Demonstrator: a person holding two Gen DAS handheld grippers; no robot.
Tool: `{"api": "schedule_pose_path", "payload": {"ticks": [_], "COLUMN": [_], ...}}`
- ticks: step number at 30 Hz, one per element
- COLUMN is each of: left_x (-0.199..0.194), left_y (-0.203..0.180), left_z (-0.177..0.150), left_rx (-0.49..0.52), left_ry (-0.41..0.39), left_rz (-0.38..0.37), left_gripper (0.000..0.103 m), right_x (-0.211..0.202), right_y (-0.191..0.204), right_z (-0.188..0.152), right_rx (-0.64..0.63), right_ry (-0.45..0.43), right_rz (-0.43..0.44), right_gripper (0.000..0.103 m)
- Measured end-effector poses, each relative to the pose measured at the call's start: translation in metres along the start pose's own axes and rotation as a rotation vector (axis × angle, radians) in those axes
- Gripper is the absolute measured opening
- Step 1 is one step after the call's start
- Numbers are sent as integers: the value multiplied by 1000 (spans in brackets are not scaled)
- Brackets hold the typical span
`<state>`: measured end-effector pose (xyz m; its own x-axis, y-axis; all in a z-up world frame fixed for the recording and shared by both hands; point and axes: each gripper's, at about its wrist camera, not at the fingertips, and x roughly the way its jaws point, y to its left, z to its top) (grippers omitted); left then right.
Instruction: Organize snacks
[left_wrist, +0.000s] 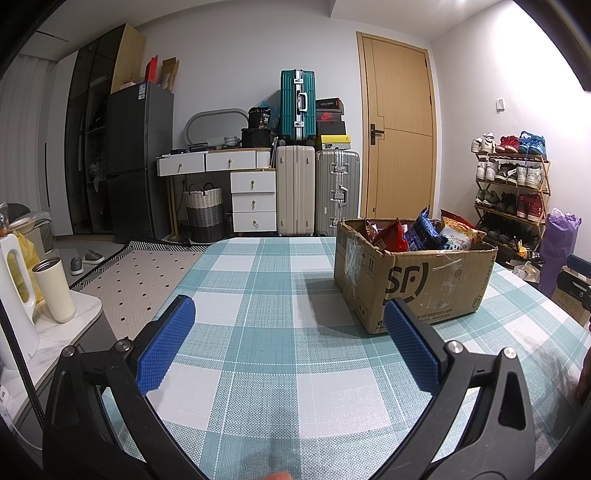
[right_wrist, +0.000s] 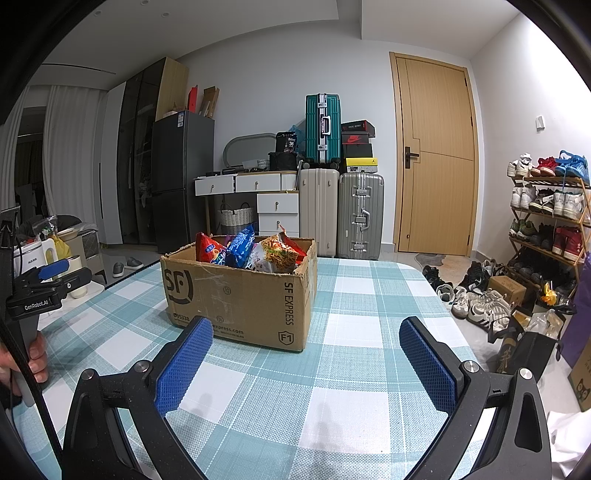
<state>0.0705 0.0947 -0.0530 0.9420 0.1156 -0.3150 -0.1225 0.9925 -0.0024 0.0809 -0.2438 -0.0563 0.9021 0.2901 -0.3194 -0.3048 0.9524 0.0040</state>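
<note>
Setting: a table under a teal-and-white checked cloth (right_wrist: 343, 373), seen from both wrist cameras, with a cluttered room behind.
Cardboard box: an open shipping box (right_wrist: 236, 291) stands on the cloth, at about 11 o'clock from the right gripper and at about 1 o'clock from the left gripper (left_wrist: 288, 317).
Snacks: packets stand upright and crowded inside the box, among them a red bag (right_wrist: 207, 249), a blue bag (right_wrist: 240, 245) and a noodle packet (right_wrist: 282, 254); their tops rise above the rim. No packet shows on the bare cloth in either view.
Left gripper: jaws spread wide, nothing between the blue pads; it hovers over the cloth, near the box corner but apart from it.
Right gripper: the right gripper (right_wrist: 306, 328) likewise has its jaws wide apart and empty, low over the cloth, short of the box front.
Hand: a hand (right_wrist: 35, 363) grasps the left tool's handle at 9 o'clock in the right view.
Step in hand (judgement): both tools are free, and all visible snacks sit in the box. This fits either snacks gathered into the box or a box waiting to be sorted out onto the table.
Next move (judgement): the frames do not settle it; any grasp on the thin, crinkly bags would call for a pinch on a top edge.
</note>
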Motion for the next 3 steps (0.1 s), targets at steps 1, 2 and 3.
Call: {"api": "schedule_pose_path", "payload": {"ticks": [1, 2, 3], "left_x": [0, 0, 0], "left_y": [0, 0, 0], "left_z": [0, 0, 0], "left_rx": [0, 0, -1], "left_ry": [0, 0, 1], "left_rz": [0, 1, 1], "left_gripper": [102, 102, 102], "right_x": [0, 1, 0], "right_y": [0, 0, 0], "right_z": [0, 0, 0], "right_rx": [0, 0, 0], "right_ry": [0, 0, 0], "right_rz": [0, 0, 0], "right_gripper": [103, 103, 103]}}
